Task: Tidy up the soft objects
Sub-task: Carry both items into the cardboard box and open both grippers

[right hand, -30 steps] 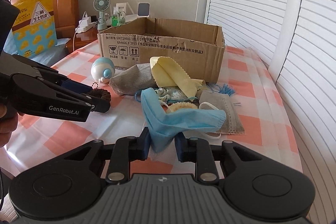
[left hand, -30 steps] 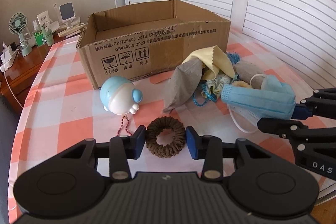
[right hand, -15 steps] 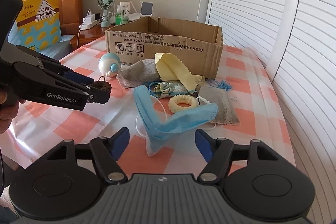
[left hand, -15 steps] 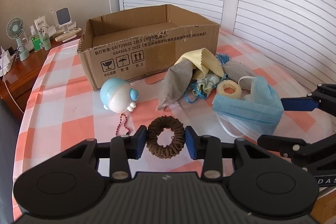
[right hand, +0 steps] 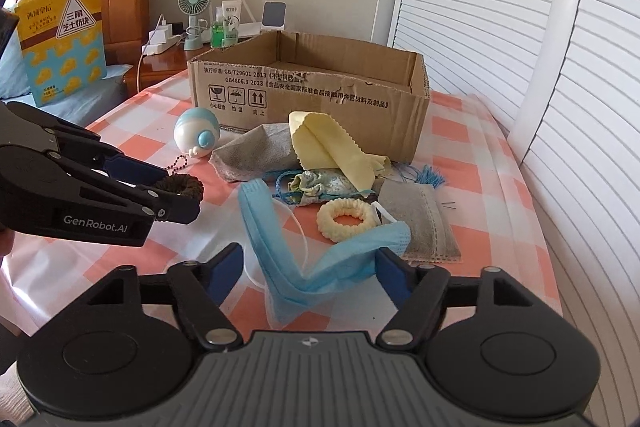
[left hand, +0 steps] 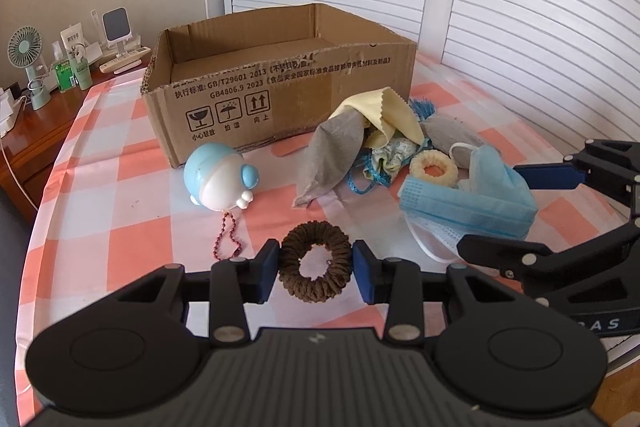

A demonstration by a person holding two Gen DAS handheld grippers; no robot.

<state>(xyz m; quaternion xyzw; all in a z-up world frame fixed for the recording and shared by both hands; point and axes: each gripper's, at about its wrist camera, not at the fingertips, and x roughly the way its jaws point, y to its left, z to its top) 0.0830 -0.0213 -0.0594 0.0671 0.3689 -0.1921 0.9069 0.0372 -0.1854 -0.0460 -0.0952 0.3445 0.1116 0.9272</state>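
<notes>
- Scrunchie first: your left gripper (left hand: 316, 265) has its pads pressed on either side of the brown scrunchie (left hand: 316, 267), bottom centre of the left wrist view, so that one's held and looks ready to go.
- Cardboard box (left hand: 280, 83) sits straight ahead of those fingers, upper middle of the frame, open top facing up. I'd say the move is just forward and up over the near wall, then let go.
- Watch the blue toy (left hand: 220, 179) between you and the box, slightly left of your line.
- Your right gripper (right hand: 310, 273) is spread wide, and the blue face mask (right hand: 296, 255) lies slumped between the fingers, not clamped. Its long axis runs roughly across the gap, one end touching the right pad.
- Left hand's the loaded one, so probably drop that first, then close on the mask.
</notes>
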